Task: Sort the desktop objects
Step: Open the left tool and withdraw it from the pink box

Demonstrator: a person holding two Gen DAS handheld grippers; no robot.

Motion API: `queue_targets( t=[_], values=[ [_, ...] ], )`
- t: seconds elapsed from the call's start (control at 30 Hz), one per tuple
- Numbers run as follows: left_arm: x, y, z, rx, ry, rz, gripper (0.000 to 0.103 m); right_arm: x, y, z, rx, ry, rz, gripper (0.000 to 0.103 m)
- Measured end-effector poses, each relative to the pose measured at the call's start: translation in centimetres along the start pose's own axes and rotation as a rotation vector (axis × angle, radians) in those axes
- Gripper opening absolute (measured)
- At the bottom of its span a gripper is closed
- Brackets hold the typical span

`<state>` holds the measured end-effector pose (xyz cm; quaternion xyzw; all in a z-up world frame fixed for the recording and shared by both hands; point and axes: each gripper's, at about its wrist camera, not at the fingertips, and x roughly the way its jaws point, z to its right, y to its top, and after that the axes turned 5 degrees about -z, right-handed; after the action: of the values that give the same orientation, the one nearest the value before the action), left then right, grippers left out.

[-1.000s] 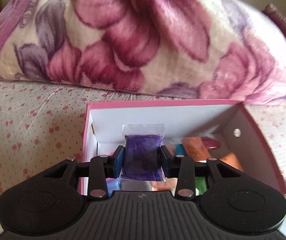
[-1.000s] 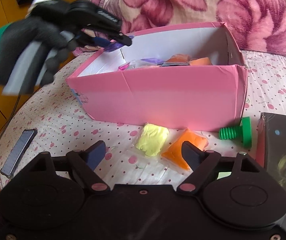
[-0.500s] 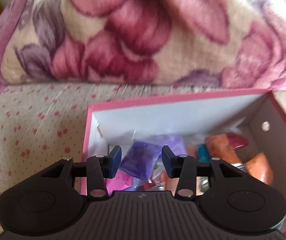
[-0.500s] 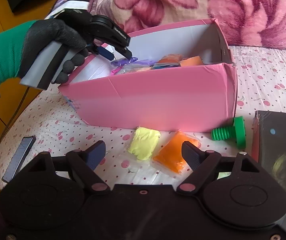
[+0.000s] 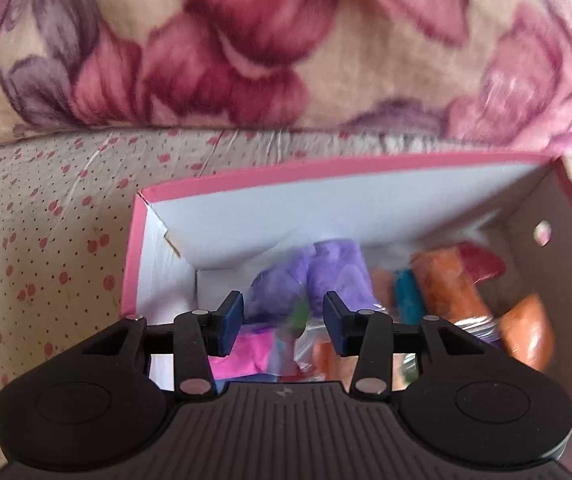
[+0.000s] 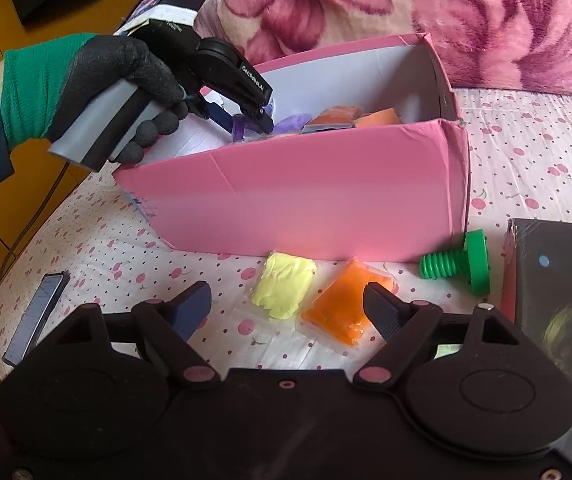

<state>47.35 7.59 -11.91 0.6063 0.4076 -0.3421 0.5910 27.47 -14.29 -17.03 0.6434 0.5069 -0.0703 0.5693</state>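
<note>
My left gripper [image 5: 282, 322] is open and empty inside the left end of the pink box [image 5: 325, 168]. The purple clay bag [image 5: 333, 276] lies free among several coloured clay bags in the box. In the right wrist view the left gripper [image 6: 252, 120] dips into the pink box [image 6: 305, 196]. My right gripper [image 6: 286, 308] is open and empty, just above a yellow clay bag [image 6: 284, 288] and an orange clay bag [image 6: 341, 312] on the tablecloth in front of the box.
A green plastic bolt [image 6: 461, 266] lies right of the orange bag. A dark book [image 6: 557, 300] sits at the right edge. A phone [image 6: 36, 318] lies near the table's left edge. A floral blanket [image 5: 286, 40] is piled behind the box.
My left gripper opened and let go of the purple clay bag, which dropped into the box. The right gripper stayed open and moved slightly closer to the yellow and orange bags.
</note>
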Motion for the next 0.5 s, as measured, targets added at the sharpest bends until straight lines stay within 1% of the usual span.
queue_targets(
  t=[0.2, 0.33, 0.43, 0.5],
  values=[
    [-3.4, -3.1, 1.4, 0.063, 0.076, 0.140, 0.042, -0.6, 0.4, 0.1, -0.001, -0.003, 0.010, 0.083],
    [-5.9, -5.0, 3.1, 0.132, 0.149, 0.212, 0.043, -1.0, 0.4, 0.3, -0.004, -0.016, 0.011, 0.083],
    [-7.2, -5.8, 3.8, 0.171, 0.183, 0.245, 0.051, -1.3, 0.5, 0.3, -0.006, -0.029, 0.011, 0.083],
    [-8.3, -6.4, 3.9, 0.165, 0.183, 0.257, 0.053, -1.5, 0.5, 0.4, -0.010, -0.039, 0.013, 0.084]
  ],
)
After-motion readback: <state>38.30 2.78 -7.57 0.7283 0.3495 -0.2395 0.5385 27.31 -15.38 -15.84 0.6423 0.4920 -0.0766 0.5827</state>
